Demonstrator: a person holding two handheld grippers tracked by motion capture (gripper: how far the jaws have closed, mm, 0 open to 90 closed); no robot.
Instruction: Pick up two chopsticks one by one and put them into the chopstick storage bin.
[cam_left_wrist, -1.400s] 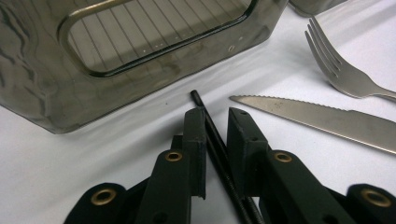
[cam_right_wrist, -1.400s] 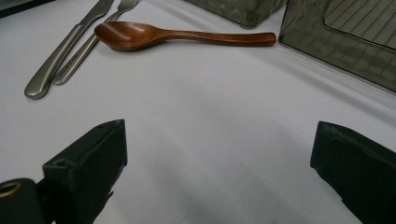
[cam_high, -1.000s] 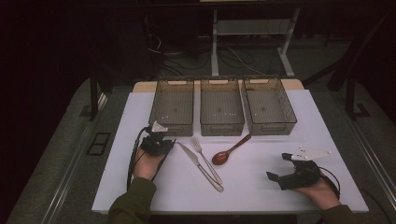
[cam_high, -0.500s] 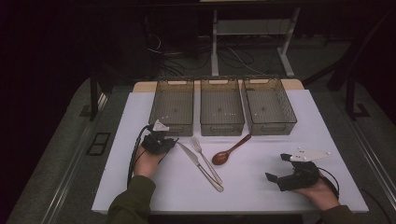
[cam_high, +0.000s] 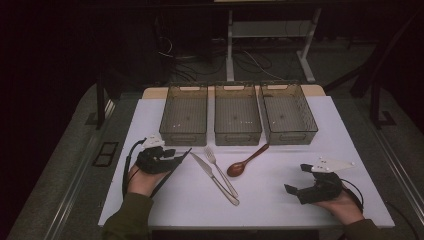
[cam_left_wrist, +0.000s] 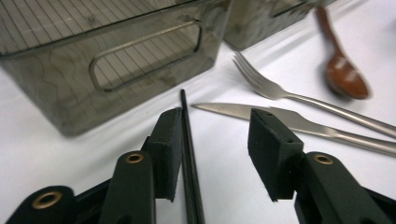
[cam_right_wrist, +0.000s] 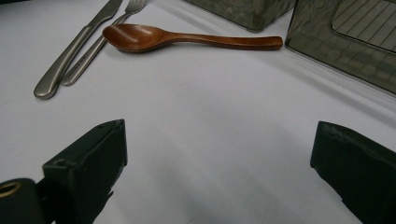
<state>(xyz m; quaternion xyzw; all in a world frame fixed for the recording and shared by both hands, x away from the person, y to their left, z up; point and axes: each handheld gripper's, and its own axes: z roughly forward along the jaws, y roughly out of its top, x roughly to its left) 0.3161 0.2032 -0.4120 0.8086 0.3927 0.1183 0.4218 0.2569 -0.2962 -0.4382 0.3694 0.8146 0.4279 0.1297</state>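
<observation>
My left gripper (cam_high: 171, 156) (cam_left_wrist: 215, 126) rests at the left of the white table (cam_high: 280, 200). Its jaws have just been opening and stand apart. A thin black chopstick (cam_high: 184, 156) (cam_left_wrist: 187, 140) lies on the table between them, against the left pad (cam_left_wrist: 168, 140); the other pad is clear of it. Just right of it lie a steel knife (cam_high: 215, 177) (cam_left_wrist: 285, 120), a fork (cam_high: 220, 172) (cam_left_wrist: 266, 86) and a brown wooden spoon (cam_high: 245, 162) (cam_left_wrist: 345, 70) (cam_right_wrist: 154, 37). My right gripper (cam_high: 295, 178) (cam_right_wrist: 219, 140) sits at the table's right, open wide with nothing between its jaws.
Three smoky see-through bins (cam_high: 184, 115) (cam_high: 237, 112) (cam_high: 289, 112) stand in a row at the back of the table. The left bin's front wall (cam_left_wrist: 107, 60) is close ahead of my left gripper. White tabletop lies between the cutlery and my right gripper.
My left gripper has drawn back a little toward the person and its jaws have spread. The black chopstick now shows on the table ahead of it. The right hand has kept still.
</observation>
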